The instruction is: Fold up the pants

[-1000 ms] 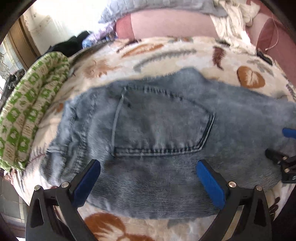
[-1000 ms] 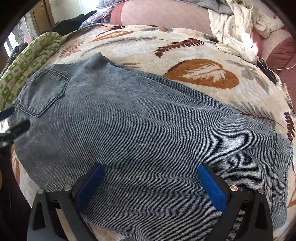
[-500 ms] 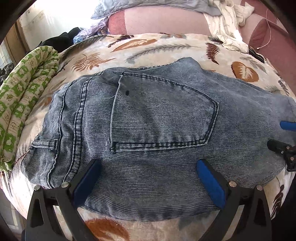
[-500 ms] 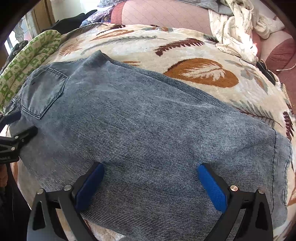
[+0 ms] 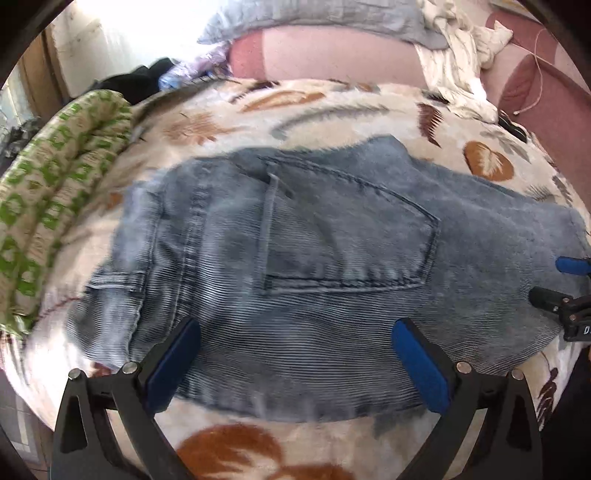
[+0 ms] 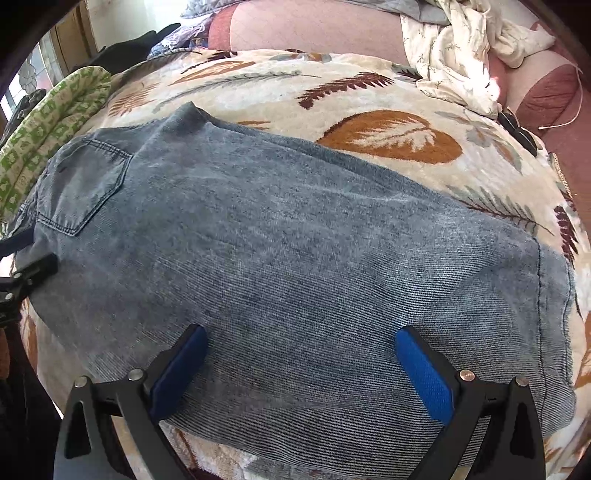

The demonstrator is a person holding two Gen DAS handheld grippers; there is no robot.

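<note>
Both tongs (image 5: pixel 295 354) (image 6: pixel 301 363) gape over the flat jeans (image 6: pixel 295 258).

Motion blurs my left view of the jeans (image 5: pixel 332 258); their underside is hidden against the blanket (image 6: pixel 369 81).

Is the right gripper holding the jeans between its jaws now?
No, in the right wrist view the right gripper has its jaws spread wide over the jeans, with no fabric pinched between them.

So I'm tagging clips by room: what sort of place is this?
Probably a bedroom: the jeans lie on a bed's leaf-print blanket, with a padded pink headboard and rumpled bedding behind.
</note>
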